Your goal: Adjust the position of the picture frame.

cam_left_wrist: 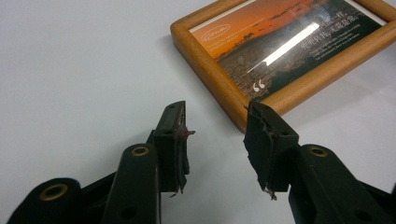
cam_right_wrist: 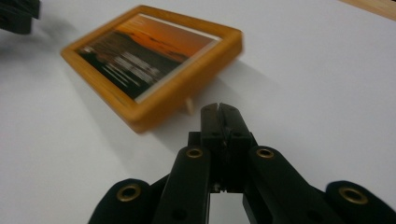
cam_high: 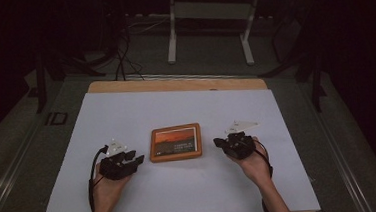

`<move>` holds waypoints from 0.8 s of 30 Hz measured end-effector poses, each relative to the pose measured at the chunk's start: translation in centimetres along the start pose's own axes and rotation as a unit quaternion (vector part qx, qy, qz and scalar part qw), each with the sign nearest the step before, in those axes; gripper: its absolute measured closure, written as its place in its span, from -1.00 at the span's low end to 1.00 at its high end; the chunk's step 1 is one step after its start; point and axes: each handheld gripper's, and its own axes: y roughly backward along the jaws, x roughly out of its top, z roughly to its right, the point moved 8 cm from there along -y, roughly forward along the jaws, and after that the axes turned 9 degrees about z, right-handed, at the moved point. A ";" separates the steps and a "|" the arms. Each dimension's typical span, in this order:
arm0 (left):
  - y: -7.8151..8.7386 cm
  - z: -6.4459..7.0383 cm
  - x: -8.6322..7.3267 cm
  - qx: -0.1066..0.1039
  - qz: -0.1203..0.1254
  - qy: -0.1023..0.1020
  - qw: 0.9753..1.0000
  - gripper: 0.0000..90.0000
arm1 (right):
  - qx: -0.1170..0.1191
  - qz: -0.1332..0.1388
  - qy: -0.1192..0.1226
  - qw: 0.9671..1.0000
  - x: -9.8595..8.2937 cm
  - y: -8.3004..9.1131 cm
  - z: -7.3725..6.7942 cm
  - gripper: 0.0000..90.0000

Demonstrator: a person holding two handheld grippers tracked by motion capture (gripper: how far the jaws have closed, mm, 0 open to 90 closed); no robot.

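**Frame between two grippers**

The frame (cam_high: pixel 175 142) lies face up mid-mat (cam_high: pixel 126 115), propped on a small peg. Left gripper (cam_left_wrist: pixel 215 135) gapes beside its corner; right gripper (cam_right_wrist: pixel 219 108) is closed opposite. Likely stiff, glazed, breakable: grip the wooden rim.

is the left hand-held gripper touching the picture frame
Apart. In the high view, white table surface shows between the left hand-held gripper and the picture frame.
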 end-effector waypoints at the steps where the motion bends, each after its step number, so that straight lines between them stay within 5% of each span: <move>1: 0.0 0.0 0.0 -0.001 0.000 0.000 1.000 0.29 | 0.005 0.001 0.003 1.000 0.3 -0.3 -0.4 1.00; 12: -0.2 0.1 0.1 -0.013 0.006 0.011 1.000 0.24 | 0.027 -0.005 0.014 1.000 1.6 -2.7 -2.4 1.00; 24: -0.5 0.5 0.3 -0.018 0.002 -0.001 1.000 0.18 | 0.049 -0.010 0.021 0.999 1.2 -4.3 -4.5 1.00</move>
